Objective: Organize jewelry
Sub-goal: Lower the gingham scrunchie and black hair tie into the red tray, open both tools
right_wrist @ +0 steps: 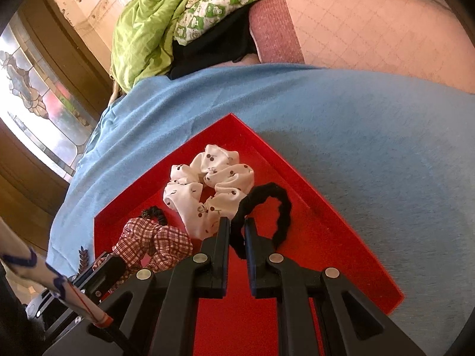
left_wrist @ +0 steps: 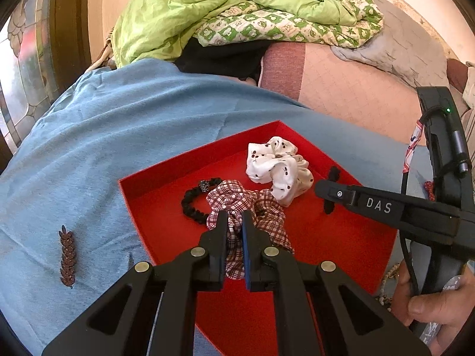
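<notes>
A red tray (left_wrist: 154,204) (right_wrist: 341,237) lies on a blue cloth. My left gripper (left_wrist: 236,222) is shut on a red plaid scrunchie (left_wrist: 261,207), also seen in the right wrist view (right_wrist: 154,243), over the tray. My right gripper (right_wrist: 237,228) is shut on a black hair tie (right_wrist: 279,207) over the tray's right side; in the left wrist view its fingers (left_wrist: 332,191) hold the tie (left_wrist: 334,173). A white cherry-print scrunchie (left_wrist: 279,166) (right_wrist: 207,187) and a black beaded hair tie (left_wrist: 193,201) (right_wrist: 154,213) lie in the tray.
A brown leaf-shaped hair clip (left_wrist: 67,255) (right_wrist: 83,256) lies on the blue cloth (left_wrist: 118,124) left of the tray. A bead string (left_wrist: 390,276) lies by the tray's right edge. A green quilt (left_wrist: 237,9) is heaped behind, and a window (right_wrist: 38,112) is at left.
</notes>
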A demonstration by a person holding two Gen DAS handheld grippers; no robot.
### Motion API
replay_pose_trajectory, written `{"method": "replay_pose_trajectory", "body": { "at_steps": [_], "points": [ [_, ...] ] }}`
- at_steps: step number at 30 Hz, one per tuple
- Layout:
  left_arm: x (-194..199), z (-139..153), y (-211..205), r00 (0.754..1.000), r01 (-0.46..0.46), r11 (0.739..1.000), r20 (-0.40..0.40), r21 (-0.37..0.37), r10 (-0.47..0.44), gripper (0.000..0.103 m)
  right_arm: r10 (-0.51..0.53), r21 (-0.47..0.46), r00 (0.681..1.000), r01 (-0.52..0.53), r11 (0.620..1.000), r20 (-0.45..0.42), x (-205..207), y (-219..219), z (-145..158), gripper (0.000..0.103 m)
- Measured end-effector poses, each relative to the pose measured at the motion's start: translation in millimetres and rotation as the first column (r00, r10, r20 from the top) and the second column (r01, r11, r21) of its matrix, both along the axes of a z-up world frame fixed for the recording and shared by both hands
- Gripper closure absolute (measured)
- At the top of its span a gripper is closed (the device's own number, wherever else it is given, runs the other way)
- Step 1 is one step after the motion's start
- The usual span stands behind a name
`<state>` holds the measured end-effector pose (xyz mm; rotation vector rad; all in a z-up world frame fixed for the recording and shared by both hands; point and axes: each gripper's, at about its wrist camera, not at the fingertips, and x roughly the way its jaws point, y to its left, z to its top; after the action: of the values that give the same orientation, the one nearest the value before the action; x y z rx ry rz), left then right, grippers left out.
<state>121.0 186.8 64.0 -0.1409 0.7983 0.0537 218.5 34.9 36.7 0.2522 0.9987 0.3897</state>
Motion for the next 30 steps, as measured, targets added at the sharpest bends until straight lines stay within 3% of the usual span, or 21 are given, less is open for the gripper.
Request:
{"method": "replay_pose_trajectory", "body": {
  "at_steps": [11, 24, 30],
  "points": [
    [1.2, -1.4, 4.3, 1.000, -0.020, 1.000, -0.009, 0.007, 0.020, 0.093, 0.011, 0.020, 1.000, -0.010, 1.000, -0.017, 3.5, 3.6, -5.5, 0.092],
    [0.6, -0.8, 9.2, 0.999, -0.043, 0.999, -0.006, 0.020, 0.043, 0.076, 0.032, 0.050, 0.999, -0.031, 0.998, -0.029, 4.2, 10.3, -3.6, 0.092],
    [-1.1, 2.2, 10.0, 0.999, -0.051, 0.998, 0.005, 0.024, 0.051, 0.067, 0.029, 0.059, 0.999, -0.028, 0.998, -0.018, 1.8, 7.6, 3.6, 0.076]
  ]
}}
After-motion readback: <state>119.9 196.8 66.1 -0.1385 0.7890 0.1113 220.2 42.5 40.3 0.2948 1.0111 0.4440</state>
